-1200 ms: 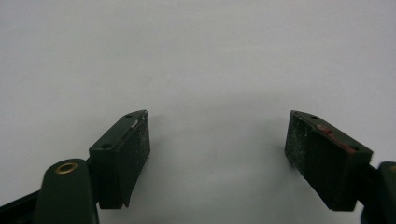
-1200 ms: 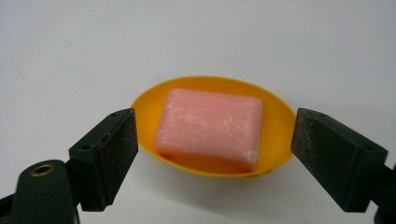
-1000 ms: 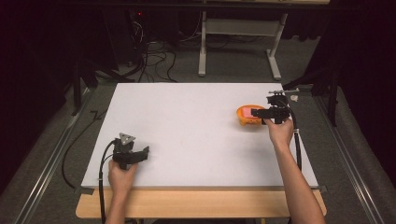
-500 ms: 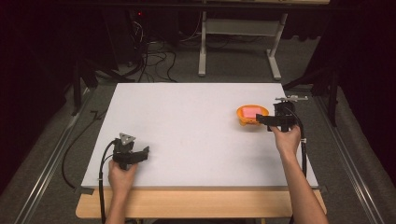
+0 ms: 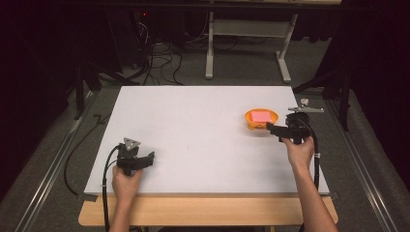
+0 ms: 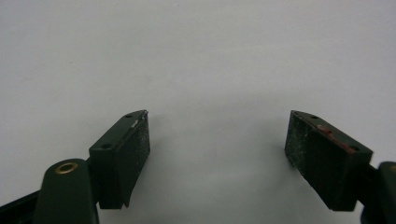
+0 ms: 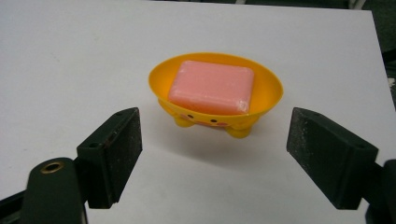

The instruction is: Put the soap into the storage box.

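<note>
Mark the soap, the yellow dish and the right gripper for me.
pink soap bar point(image 7: 212, 87), right gripper view, middle of its top face.
yellow dish point(image 7: 270, 95), right gripper view, right side of its rim.
right gripper point(image 5: 269, 126), high view, tip of its open jaws.

No writing, label, brand, number or sign can be read anywhere — not on the dish point(image 7: 215, 93), soap point(image 7: 212, 87) or worktop point(image 5: 193, 125).

- Looks like a lab or test room set up for recording.
- Bare white table top point(image 5: 193, 130) on a wooden board, ringed by dark curtains.
- Grey carpet floor point(image 5: 232, 77) strewn with loose black cables point(image 5: 159, 60).
- Metal floor rails point(image 5: 43, 179) along both sides, a white desk frame point(image 5: 246, 53) behind.
</note>
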`<state>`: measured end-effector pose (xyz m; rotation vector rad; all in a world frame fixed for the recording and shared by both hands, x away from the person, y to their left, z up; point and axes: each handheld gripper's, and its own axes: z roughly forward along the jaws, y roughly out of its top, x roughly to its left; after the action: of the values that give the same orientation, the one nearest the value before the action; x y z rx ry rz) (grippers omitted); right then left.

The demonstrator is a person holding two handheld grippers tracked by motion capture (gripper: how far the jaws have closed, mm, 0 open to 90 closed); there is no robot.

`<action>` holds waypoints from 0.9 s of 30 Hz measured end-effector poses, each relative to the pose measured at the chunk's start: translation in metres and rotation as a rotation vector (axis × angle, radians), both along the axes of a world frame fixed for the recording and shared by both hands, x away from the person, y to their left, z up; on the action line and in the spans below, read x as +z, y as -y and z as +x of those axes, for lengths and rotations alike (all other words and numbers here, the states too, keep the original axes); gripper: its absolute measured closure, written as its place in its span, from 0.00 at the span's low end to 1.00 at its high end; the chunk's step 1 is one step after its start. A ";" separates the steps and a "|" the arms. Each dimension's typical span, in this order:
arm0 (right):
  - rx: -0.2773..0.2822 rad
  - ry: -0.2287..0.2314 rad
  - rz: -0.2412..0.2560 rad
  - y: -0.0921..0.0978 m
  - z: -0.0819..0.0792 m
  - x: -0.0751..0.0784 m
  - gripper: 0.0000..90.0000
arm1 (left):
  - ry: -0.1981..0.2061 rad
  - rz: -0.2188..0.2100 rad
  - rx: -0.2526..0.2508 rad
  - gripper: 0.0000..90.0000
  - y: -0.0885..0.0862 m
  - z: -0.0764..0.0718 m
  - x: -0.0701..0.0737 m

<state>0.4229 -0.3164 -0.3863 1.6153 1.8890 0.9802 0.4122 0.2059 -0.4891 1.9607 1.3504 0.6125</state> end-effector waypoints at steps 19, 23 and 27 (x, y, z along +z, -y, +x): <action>0.103 0.033 0.013 -0.021 -0.028 -0.031 0.23 | 0.000 0.001 -0.001 0.25 0.000 0.000 0.000; 0.125 0.026 0.009 -0.026 -0.032 -0.040 0.23 | 0.000 0.001 -0.001 0.25 0.000 0.000 0.000; 0.142 0.012 0.006 -0.032 -0.033 -0.050 0.24 | 0.000 0.001 -0.001 0.25 0.000 0.000 0.000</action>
<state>0.3895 -0.2845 -0.4362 1.4912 2.0170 1.0521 0.4121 0.2058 -0.4890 1.9624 1.3497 0.6131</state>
